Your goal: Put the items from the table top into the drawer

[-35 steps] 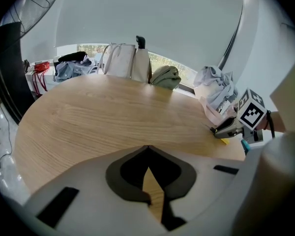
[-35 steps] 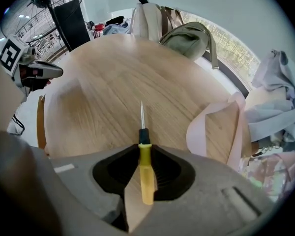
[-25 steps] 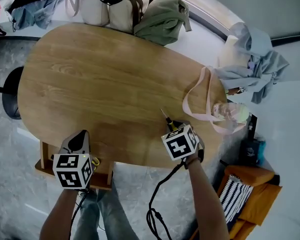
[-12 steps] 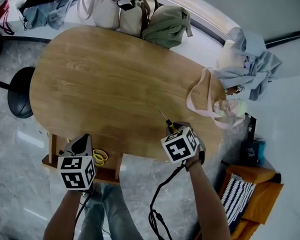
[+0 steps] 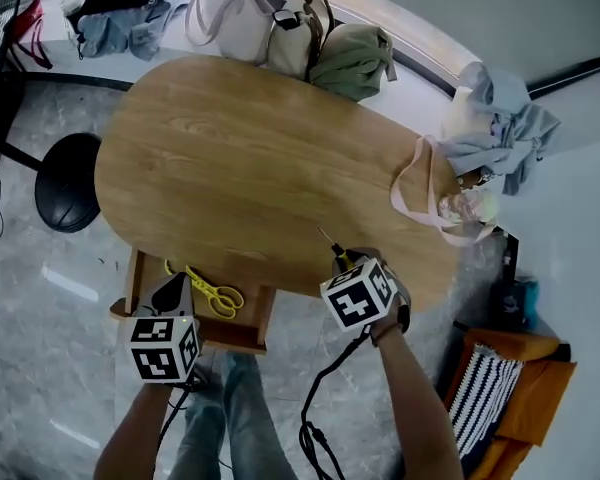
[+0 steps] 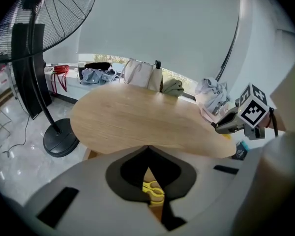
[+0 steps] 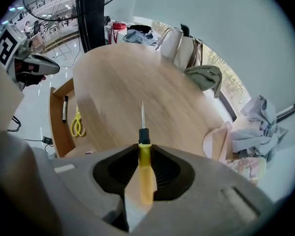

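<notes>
A yellow-handled screwdriver (image 7: 145, 173) sits between the jaws of my right gripper (image 7: 142, 149), which is shut on its handle. Its shaft (image 5: 330, 243) points out over the near edge of the oval wooden table (image 5: 250, 158). Under that edge, at the left, a wooden drawer (image 5: 245, 336) stands pulled out. Yellow scissors (image 5: 212, 293) lie in it, and a black marker (image 7: 65, 108) beside them. My left gripper (image 5: 175, 290) hangs over the drawer's front with its fingertips (image 6: 147, 147) meeting. Whether it grips the drawer front I cannot tell.
Cream bags (image 5: 270, 23) and a green bag (image 5: 355, 58) crowd the table's far edge. A pink tote (image 5: 430, 193) hangs off its right end beside a heap of clothes (image 5: 500, 128). A black fan base (image 5: 68, 180) stands left of the table, an orange bag (image 5: 515, 388) at lower right.
The drawer has slid further out from under the table as my left gripper drew back, and the scissors came into full view. My right gripper rose a little with the screwdriver.
</notes>
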The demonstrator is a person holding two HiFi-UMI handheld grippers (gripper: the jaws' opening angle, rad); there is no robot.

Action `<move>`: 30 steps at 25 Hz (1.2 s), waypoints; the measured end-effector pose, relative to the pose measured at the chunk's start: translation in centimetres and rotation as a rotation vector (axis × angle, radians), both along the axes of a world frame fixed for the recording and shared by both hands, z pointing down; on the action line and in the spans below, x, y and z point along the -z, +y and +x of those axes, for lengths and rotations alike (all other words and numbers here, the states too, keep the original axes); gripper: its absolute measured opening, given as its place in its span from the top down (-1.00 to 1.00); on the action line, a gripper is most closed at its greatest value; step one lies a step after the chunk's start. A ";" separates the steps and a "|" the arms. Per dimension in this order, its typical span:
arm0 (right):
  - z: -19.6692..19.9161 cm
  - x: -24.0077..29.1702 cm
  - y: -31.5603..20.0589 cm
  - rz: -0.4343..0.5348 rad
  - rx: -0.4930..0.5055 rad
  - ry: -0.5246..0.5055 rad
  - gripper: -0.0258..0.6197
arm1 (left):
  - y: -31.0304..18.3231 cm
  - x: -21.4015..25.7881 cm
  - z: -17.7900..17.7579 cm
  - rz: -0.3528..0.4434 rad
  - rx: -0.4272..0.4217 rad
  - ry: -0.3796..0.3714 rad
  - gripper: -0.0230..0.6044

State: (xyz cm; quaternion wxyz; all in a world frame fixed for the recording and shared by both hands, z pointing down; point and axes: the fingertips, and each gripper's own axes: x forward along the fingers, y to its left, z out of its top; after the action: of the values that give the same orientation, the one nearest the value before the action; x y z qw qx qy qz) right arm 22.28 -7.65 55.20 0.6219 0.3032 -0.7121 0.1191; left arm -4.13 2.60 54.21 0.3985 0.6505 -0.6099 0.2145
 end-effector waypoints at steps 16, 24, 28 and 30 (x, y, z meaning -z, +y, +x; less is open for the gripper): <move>-8.6 1.6 7.2 0.005 0.106 -0.020 0.66 | 8.5 1.5 -6.4 0.005 0.070 -0.017 0.95; -13.9 1.2 11.0 -0.017 0.190 -0.048 0.66 | 12.3 2.0 -8.7 0.003 0.123 -0.015 0.95; -16.3 0.6 12.9 -0.035 0.228 -0.053 0.66 | 14.5 1.8 -10.4 -0.009 0.158 -0.018 0.95; -17.4 0.3 13.7 -0.042 0.246 -0.054 0.66 | 15.5 1.7 -11.1 -0.015 0.178 -0.017 0.95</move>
State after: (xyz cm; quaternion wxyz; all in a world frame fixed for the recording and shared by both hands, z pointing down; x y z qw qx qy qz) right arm 4.86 6.00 54.93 0.6186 0.1973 -0.7577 0.0651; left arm -15.22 18.14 52.51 0.4158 0.5889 -0.6670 0.1884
